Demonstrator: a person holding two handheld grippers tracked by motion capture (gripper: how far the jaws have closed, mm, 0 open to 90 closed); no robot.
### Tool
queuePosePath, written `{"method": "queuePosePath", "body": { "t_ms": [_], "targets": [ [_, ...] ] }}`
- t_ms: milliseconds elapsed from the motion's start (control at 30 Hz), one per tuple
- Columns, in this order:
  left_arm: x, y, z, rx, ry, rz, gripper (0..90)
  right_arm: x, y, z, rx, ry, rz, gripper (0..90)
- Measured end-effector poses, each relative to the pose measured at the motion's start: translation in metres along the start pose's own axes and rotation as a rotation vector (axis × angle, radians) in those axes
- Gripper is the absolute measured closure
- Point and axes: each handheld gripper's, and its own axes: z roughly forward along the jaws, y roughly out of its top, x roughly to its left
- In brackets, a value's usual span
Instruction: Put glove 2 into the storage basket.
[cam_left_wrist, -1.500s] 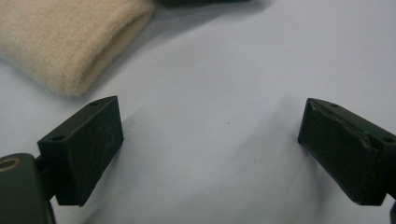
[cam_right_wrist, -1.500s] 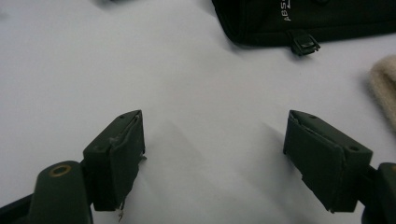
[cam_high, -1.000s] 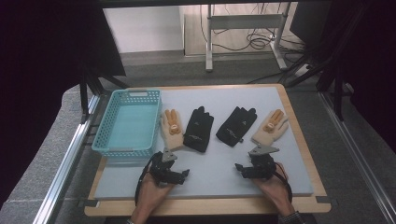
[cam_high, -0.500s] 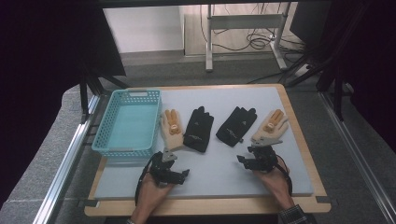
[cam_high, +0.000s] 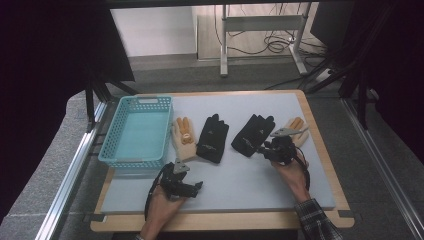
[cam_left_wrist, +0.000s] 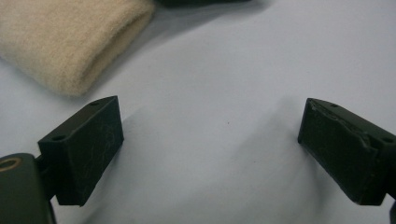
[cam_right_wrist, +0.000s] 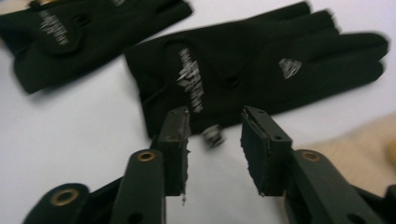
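Four gloves lie in a row on the pale mat (cam_high: 235, 185): a tan glove (cam_high: 184, 137), a black glove (cam_high: 213, 137), a second black glove (cam_high: 252, 135) and another tan glove (cam_high: 296, 129). My right gripper (cam_high: 265, 149) is at the cuff of the second black glove (cam_right_wrist: 243, 60). In the right gripper view my right gripper (cam_right_wrist: 215, 114) has just been closing its jaws. A gap remains, with the cuff edge and a small metal tab (cam_right_wrist: 212, 135) between the pads, which are not pressing. My left gripper (cam_high: 196, 187) rests open near the front, below the first tan glove's cuff (cam_left_wrist: 70, 42).
A turquoise basket (cam_high: 109, 135) stands at the left of the mat, beside the first tan glove. The wooden table edge (cam_high: 225, 220) runs along the front. Metal rails (cam_high: 70, 170) flank the table on both sides.
My right gripper has moved away from the front edge up to the second black glove's cuff, and its jaws have narrowed. My left gripper has stayed in place.
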Motion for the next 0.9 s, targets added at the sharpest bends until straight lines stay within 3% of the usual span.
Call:
{"method": "queuePosePath", "body": {
  "t_ms": [167, 367, 567, 733, 833, 867, 900],
  "targets": [
    [0.000, 0.000, 0.000, 0.000, 0.000, 0.000, 7.0, -0.010, 0.014, 0.010, -0.008, -0.023, 0.009, 66.8],
    [0.000, 0.000, 0.000, -0.001, -0.001, 0.000, 7.0, -0.022, 0.030, 0.029, 0.011, -0.074, 0.023, 60.9],
    [0.000, 0.000, 0.000, -0.002, 0.000, 0.000, 7.0, -0.023, 0.020, 0.032, 0.038, -0.090, 0.045, 60.9],
    [0.000, 0.000, 0.000, -0.001, 0.000, 0.000, 7.0, -0.020, 0.008, 0.042, 0.064, -0.111, 0.055, 54.0],
    [0.000, 0.000, 0.000, -0.002, 0.000, 0.000, 7.0, -0.022, 0.007, 0.044, 0.053, -0.091, 0.083, 60.1],
    [0.000, 0.000, 0.000, -0.002, 0.000, 0.000, 7.0, -0.022, 0.006, 0.044, 0.047, -0.092, 0.098, 68.3],
    [0.000, 0.000, 0.000, -0.002, 0.001, 0.000, 7.0, -0.022, 0.006, 0.044, 0.047, -0.092, 0.098, 68.3]
  ]
}}
